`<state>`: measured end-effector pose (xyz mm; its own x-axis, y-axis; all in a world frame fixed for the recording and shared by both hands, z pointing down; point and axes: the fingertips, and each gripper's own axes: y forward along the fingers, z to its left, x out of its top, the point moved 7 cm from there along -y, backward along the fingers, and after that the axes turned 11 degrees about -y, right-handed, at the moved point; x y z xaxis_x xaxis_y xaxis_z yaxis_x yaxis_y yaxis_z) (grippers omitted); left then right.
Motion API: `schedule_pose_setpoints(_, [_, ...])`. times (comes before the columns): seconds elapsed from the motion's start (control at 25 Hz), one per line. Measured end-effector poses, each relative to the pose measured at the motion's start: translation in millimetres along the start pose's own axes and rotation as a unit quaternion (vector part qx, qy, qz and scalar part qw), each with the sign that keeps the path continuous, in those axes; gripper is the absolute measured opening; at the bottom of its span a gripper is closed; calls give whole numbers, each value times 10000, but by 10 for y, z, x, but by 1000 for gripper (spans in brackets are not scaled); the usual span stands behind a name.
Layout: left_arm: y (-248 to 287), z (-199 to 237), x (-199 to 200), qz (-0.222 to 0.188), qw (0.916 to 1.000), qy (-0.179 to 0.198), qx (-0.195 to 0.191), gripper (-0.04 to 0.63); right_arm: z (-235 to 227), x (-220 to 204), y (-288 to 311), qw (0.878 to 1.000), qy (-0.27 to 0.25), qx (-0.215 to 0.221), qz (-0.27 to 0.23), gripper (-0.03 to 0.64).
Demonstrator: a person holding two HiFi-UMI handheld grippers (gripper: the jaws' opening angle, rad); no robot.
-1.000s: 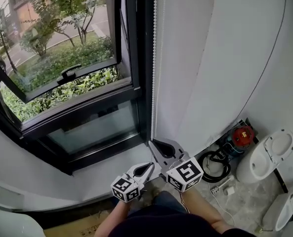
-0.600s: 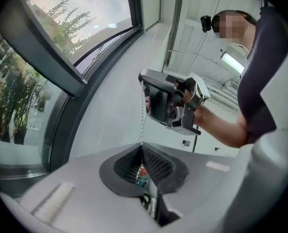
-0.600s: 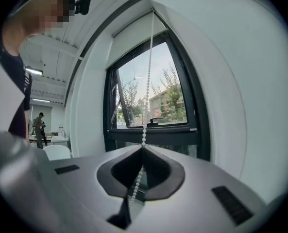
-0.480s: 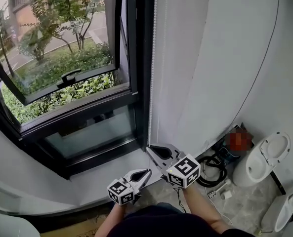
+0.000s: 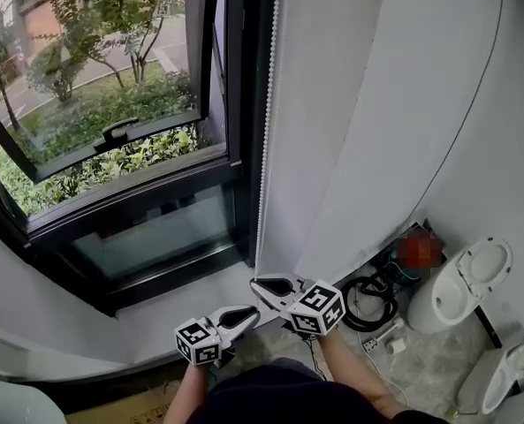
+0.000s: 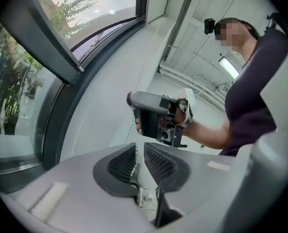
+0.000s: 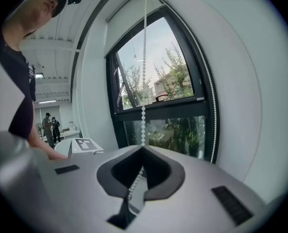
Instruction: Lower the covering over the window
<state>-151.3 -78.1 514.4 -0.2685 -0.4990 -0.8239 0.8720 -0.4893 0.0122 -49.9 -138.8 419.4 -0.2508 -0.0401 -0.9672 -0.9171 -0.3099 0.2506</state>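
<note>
A white bead chain (image 5: 263, 148) hangs down the right side of the black-framed window (image 5: 129, 193), whose glass shows uncovered. My right gripper (image 5: 254, 283) is at the chain's lower end, and in the right gripper view it (image 7: 143, 148) is shut on the chain (image 7: 144, 81), which runs taut up from the tips. My left gripper (image 5: 255, 310) sits just below and left of it. Its jaws (image 6: 139, 143) have just been opening and stand a narrow gap apart, with the chain (image 6: 137, 154) loose between them.
The white wall (image 5: 376, 104) is right of the chain and a pale sill (image 5: 155, 325) runs below the window. On the floor at the right are a black hose coil (image 5: 368, 303) and a white toilet (image 5: 469, 281). The tilted sash has a handle (image 5: 120, 131).
The right gripper has come down along the window's edge, still shut on the chain. The left gripper has drifted a little down and left beneath it.
</note>
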Motion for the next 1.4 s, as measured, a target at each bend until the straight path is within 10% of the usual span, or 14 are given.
schedule_pose_setpoints(0.48, [-206,-96,335,-656,9976,-116,-162,121,177,-457,112,9975,145,528,437,12])
schedule_pose_setpoints(1.4, [-22,-162,356,-182,9991,116,-366,121,561,-1287,120,9693,232,1640,1820,12])
